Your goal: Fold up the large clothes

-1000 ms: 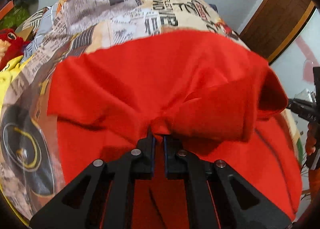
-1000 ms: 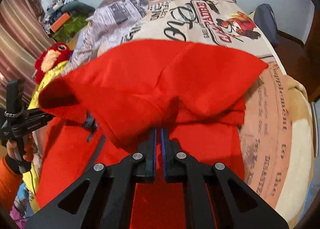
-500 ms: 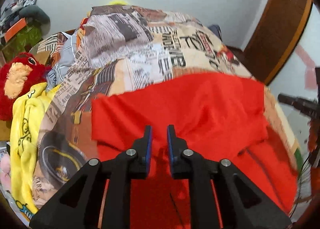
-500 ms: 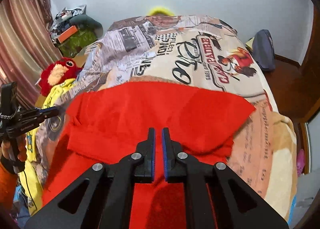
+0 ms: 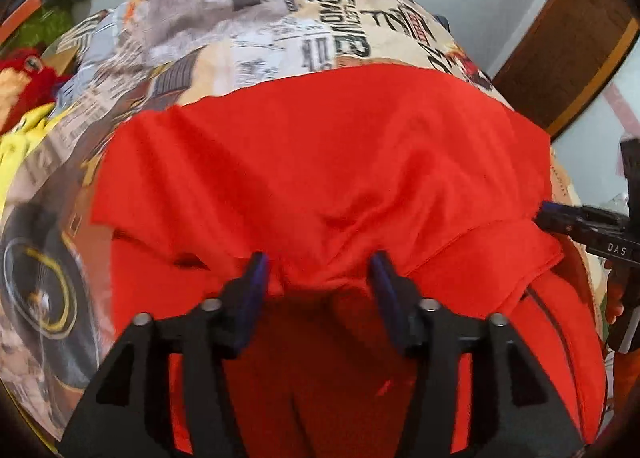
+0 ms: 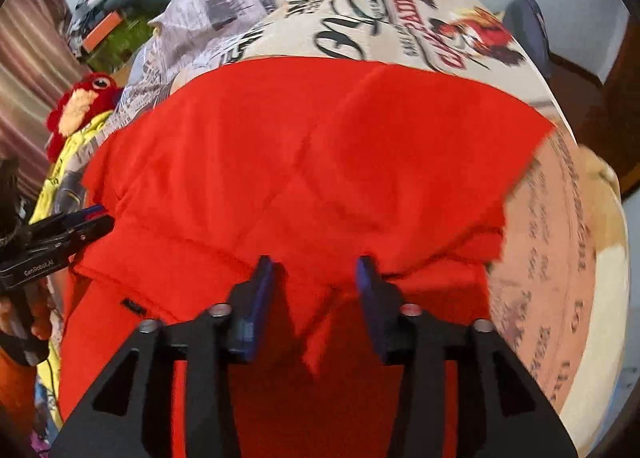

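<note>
A large red garment (image 5: 320,170) lies spread on a bed, its far part folded over the near part; it also shows in the right wrist view (image 6: 312,162). My left gripper (image 5: 318,272) is open, its jaws wide apart, with the folded edge of the red cloth bunched between them. My right gripper (image 6: 314,276) is open too, with a loose point of red cloth between its jaws. Each gripper shows in the other's view: the right one (image 5: 580,224) at the garment's right edge, the left one (image 6: 68,228) at its left edge.
The bed has a newspaper-print cover (image 6: 360,18). A red plush toy (image 6: 80,106) and a yellow cloth (image 5: 16,146) lie at its left side. A wooden door (image 5: 568,46) stands at the right, a dark bag (image 6: 528,30) on the floor beyond.
Both grippers held the red cloth shut a second ago. They carried the fold over, lifted, and now both stand wide open low over the folded edge.
</note>
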`<move>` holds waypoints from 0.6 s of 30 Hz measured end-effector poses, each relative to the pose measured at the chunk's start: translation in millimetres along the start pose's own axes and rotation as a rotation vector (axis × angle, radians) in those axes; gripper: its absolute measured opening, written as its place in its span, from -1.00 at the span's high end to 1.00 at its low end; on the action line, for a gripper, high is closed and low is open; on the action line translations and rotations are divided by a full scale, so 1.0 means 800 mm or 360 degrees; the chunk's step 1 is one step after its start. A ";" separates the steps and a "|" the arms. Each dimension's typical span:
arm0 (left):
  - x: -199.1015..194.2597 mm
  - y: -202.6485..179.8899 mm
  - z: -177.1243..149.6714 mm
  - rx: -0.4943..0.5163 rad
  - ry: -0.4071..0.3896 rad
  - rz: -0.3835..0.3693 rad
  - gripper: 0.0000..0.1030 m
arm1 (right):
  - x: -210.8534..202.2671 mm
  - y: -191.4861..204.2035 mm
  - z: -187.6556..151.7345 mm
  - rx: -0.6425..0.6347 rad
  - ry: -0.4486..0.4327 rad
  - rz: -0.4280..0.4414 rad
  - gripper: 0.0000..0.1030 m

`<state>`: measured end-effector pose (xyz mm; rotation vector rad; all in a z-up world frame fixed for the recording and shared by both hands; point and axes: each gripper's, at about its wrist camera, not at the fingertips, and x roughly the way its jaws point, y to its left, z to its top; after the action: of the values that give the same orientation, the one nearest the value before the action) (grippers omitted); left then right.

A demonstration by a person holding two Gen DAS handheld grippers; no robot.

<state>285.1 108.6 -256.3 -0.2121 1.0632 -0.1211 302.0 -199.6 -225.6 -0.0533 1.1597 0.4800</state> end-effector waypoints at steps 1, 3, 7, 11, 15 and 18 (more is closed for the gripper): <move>-0.004 0.006 -0.004 -0.0016 -0.0005 -0.0007 -0.13 | -0.004 -0.007 -0.005 0.0020 0.0011 -0.0012 -0.03; -0.014 0.016 -0.013 -0.0046 -0.0017 0.0003 -0.25 | -0.012 -0.018 -0.017 0.0046 0.0011 -0.0042 -0.06; -0.033 0.035 -0.029 -0.0037 -0.0017 0.0130 -0.26 | -0.025 -0.038 -0.038 0.0082 0.0027 -0.0137 -0.06; -0.057 0.069 -0.034 -0.0111 -0.0040 0.0171 -0.26 | -0.047 -0.052 -0.043 0.0160 -0.0027 -0.0128 -0.06; -0.082 0.117 -0.021 -0.0336 -0.0139 0.0077 -0.29 | -0.064 -0.063 -0.032 0.0236 -0.0121 -0.0119 -0.06; -0.081 0.144 -0.007 -0.0479 -0.0164 -0.0023 -0.29 | -0.066 -0.070 -0.015 0.0299 -0.0174 -0.0122 -0.06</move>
<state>248.4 233.1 -230.1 -0.4926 0.9740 0.0373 297.3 -271.3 -194.6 0.0899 1.0865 0.3007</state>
